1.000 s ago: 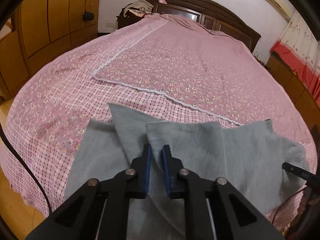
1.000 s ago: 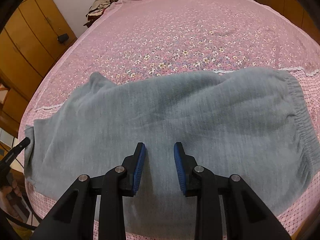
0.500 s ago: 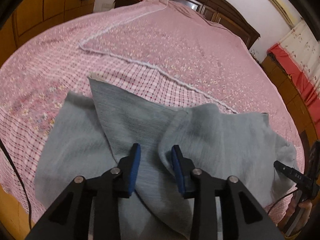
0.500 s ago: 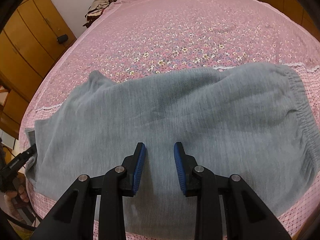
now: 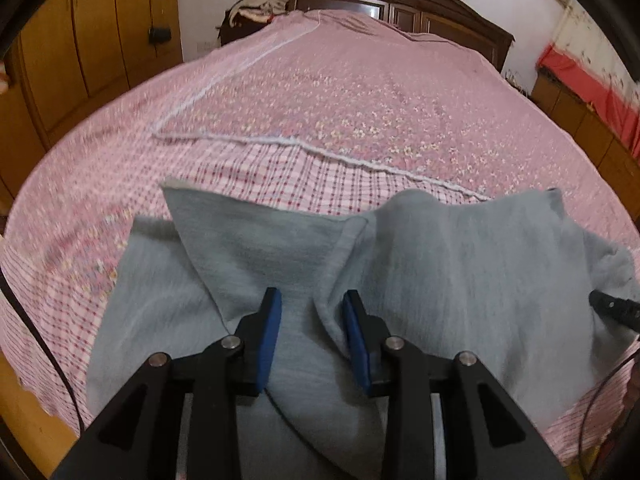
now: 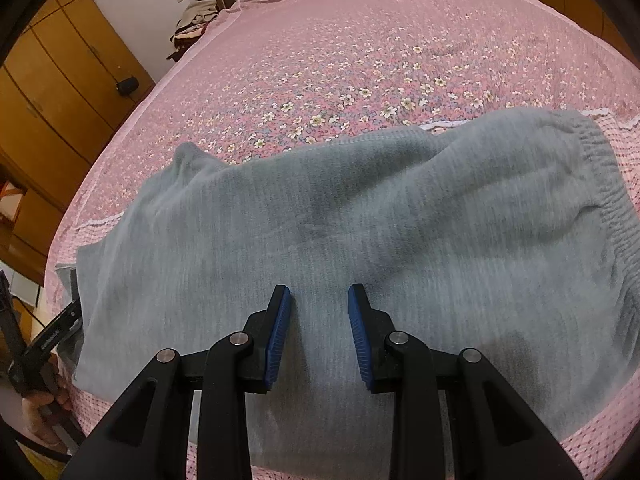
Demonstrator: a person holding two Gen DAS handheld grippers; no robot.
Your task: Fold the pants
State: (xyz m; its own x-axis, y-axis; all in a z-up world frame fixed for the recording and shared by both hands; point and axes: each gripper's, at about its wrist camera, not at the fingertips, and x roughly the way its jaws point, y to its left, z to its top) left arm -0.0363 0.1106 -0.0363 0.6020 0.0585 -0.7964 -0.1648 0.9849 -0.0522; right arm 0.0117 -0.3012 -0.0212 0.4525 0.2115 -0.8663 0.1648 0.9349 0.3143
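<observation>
Grey pants [image 5: 460, 272] lie across the near edge of the pink bed. In the left wrist view a leg end [image 5: 256, 240] is folded back over the rest, with a raised fold beside it. My left gripper [image 5: 312, 312] is open, just above the folded cloth, holding nothing. In the right wrist view the pants [image 6: 360, 208] spread wide, with the elastic waistband [image 6: 612, 200] at the right. My right gripper [image 6: 320, 308] is open and empty above the middle of the pants. The other gripper's tip [image 6: 56, 332] shows at the left.
The bed [image 5: 360, 92] has a pink floral and checked cover and a dark wooden headboard [image 5: 400, 4]. Clothes [image 5: 260, 6] are piled at the far left corner. Wooden wardrobes [image 5: 80, 40] stand on the left. A low cabinet [image 5: 580, 112] runs along the right.
My left gripper has opened and let go of the pants leg, which now lies folded on the rest. My right gripper stayed open over the pants, nearly still.
</observation>
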